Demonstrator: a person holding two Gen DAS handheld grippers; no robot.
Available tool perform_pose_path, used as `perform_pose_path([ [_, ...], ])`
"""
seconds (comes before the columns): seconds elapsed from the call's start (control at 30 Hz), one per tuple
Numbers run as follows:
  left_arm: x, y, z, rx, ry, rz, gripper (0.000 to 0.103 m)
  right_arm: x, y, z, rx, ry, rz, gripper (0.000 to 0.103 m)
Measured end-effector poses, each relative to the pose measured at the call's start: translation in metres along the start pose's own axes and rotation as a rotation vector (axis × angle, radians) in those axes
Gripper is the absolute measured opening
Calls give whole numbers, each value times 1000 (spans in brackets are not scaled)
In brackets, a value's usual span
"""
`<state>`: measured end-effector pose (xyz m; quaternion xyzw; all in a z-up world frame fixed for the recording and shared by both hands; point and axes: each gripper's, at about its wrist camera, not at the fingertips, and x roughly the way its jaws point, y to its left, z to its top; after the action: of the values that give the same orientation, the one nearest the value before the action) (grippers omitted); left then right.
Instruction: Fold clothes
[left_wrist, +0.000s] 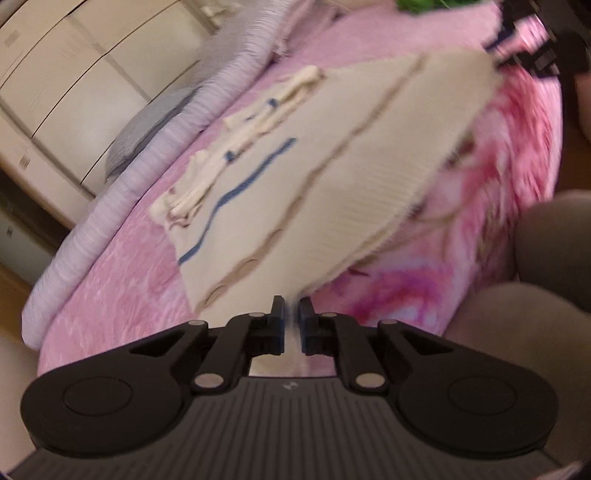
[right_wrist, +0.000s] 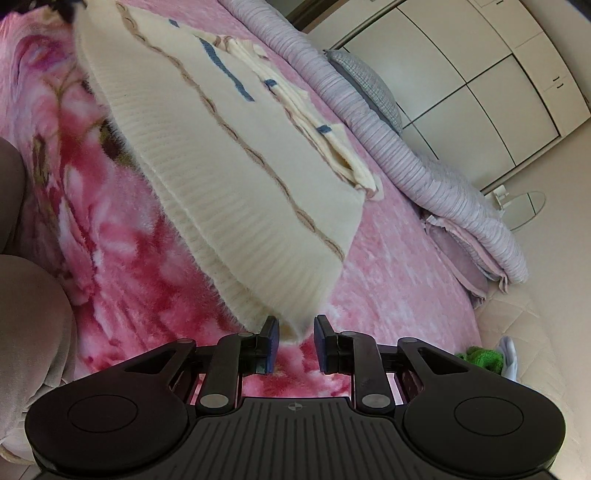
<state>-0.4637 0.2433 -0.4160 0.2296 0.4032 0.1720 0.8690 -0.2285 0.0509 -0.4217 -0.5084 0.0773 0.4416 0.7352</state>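
A cream knit sweater with wavy brown and blue stripes lies spread on a pink bed, its sleeves bunched along the far side. My left gripper is shut on one corner of the ribbed hem, and this view is blurred. The right gripper holds the other hem corner of the sweater between its blue pads, which stand a little apart around the thick fabric. The hem is lifted off the bed between the two. Each gripper shows at the far hem corner in the other's view: the right gripper, the left gripper.
A fluffy pink flowered blanket covers the near bed edge. A rolled lavender quilt and a grey pillow lie along the far side, before white wardrobe doors. A person's legs are close by. A green item lies on the floor.
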Motion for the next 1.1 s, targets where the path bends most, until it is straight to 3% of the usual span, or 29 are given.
perform_pose_path([
  [0.17,-3,11,-1,-63,-16,0,6,2,0,1,-11,-11,0,21],
  [0.23,-4,16,-2,-88,-22,0,6,-1,-7,4,21,-28,17,1],
  [0.37,-12,30,-3,-158,-45,10,5,-15,-18,9,66,-94,14,0],
  [0.47,-13,27,-9,-122,-12,12,4,-31,-18,14,44,-130,49,0],
  [0.67,5,-9,-25,67,67,36,4,-18,-1,6,-36,-19,104,0],
  [0.73,-2,5,-24,-19,48,-9,4,-20,-2,8,-54,-23,107,0],
  [0.97,-34,70,-20,-427,-32,-222,8,-36,-58,9,360,-24,247,1],
  [1.03,-37,91,-26,-580,-52,-221,13,-33,-83,0,619,-41,309,4],
  [1.1,-26,103,-38,-723,-16,-210,23,-19,-102,-16,889,-29,387,17],
])
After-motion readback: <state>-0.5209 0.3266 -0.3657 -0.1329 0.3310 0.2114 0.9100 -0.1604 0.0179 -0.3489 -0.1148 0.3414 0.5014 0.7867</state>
